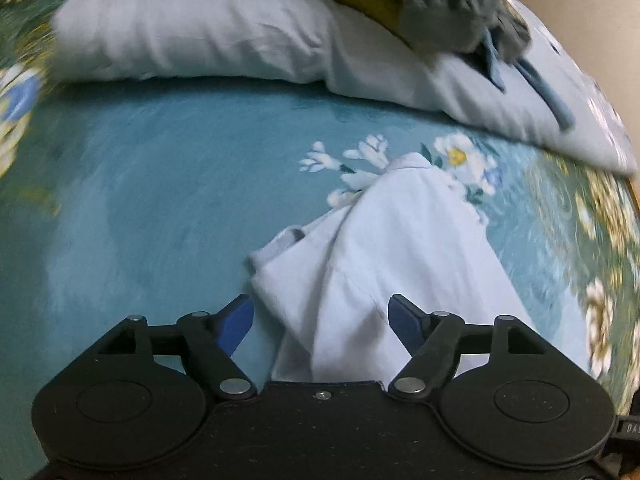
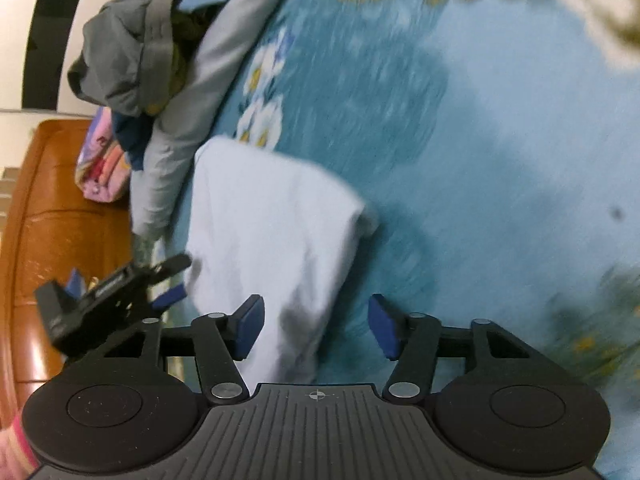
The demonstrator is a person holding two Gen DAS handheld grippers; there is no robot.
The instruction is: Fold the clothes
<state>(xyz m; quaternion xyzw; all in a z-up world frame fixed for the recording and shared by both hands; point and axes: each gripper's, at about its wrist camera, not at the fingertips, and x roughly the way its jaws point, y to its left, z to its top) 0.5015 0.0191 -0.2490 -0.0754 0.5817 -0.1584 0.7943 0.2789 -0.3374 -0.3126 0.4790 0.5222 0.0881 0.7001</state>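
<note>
A: Are either gripper's fingers holding anything?
B: No. The left gripper (image 1: pixel 321 316) and right gripper (image 2: pixel 316 326) both stand spread wide, with the pale blue garment (image 2: pixel 272 232) lying between them on the bed (image 1: pixel 160 184), gathered narrow.
A: And beyond it?
B: A heap of clothes (image 1: pixel 452 4) on a pillow (image 1: pixel 192 36), probably kept off the folding space.

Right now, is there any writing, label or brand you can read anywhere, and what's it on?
"DA": white letters cut off by the frame edge, on a black strap beside the left gripper.
White lettering on the left gripper's body, seen from the right wrist: too blurred to read.
Nothing on the white shirt or floral bedspread.
</note>
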